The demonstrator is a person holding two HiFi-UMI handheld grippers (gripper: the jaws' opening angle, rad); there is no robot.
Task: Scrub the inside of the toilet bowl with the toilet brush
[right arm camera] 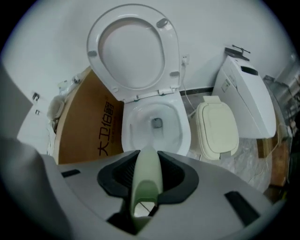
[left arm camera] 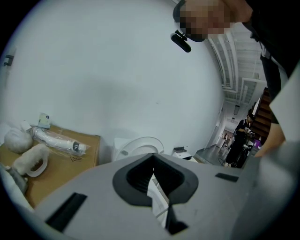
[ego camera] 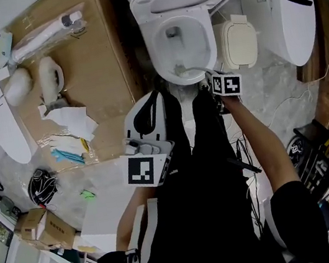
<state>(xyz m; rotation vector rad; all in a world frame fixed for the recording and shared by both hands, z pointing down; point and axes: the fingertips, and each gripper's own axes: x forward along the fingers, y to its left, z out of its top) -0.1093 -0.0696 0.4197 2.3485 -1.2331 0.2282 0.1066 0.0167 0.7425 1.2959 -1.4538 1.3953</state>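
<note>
**Right jaws pinch the brush handle above the bowl**

Closest to its own camera, the right gripper has its jaws closed on the pale green handle of the toilet brush, with the dark pads against both sides of it. In the head view the handle runs from that gripper over the front rim and down into the toilet bowl. The brush end lies low by the near inner wall, but whether it touches the porcelain cannot be told.

The left gripper is held back by the person's legs, apart from the toilet. Its jaws are drawn almost together – only a thin sliver shows between the pads, and nothing is in it. Its view points at the white wall rather than into the bowl.

Beyond the bowl, the seat and lid stand raised against the wall. A beige lidded bin sits just beside the bowl on its right, and past it stands a large white unit. On the bowl's left is a cardboard box with printed characters – wrapped white items lie on top of it.
</note>
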